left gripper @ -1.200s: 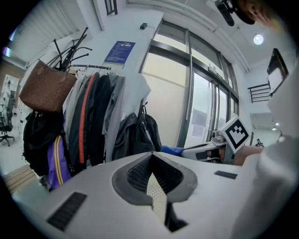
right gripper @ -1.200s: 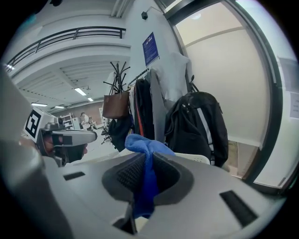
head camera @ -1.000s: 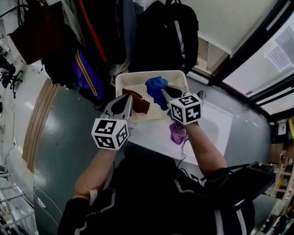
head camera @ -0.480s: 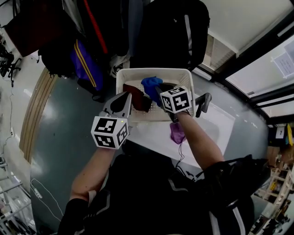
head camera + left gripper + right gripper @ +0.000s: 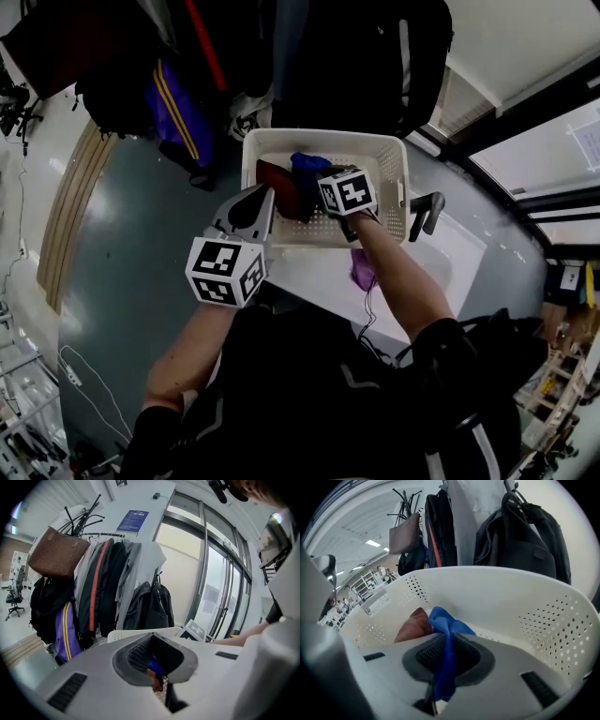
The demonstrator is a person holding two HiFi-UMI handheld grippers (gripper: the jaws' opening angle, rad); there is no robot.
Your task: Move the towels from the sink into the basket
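Observation:
A white perforated basket point(image 5: 394, 157) stands beyond the white sink point(image 5: 455, 258). In it lie a red-brown towel point(image 5: 276, 184) and a blue towel point(image 5: 306, 169). My right gripper point(image 5: 447, 638) reaches down inside the basket point(image 5: 511, 581), shut on the blue towel point(image 5: 446, 626), which hangs bunched between its pads next to the red-brown towel point(image 5: 412, 625). A purple towel point(image 5: 361, 270) lies in the sink, partly hidden by my right arm. My left gripper point(image 5: 251, 208) hovers at the basket's near left edge, jaws shut and empty.
Dark coats and backpacks point(image 5: 319, 56) hang on a rack right behind the basket, with a purple bag point(image 5: 178, 103) at the left. A black faucet point(image 5: 427, 211) stands at the sink's far edge. Windows run along the right.
My right gripper has gone down and forward into the basket with the blue towel. My left gripper has sunk slightly beside the basket.

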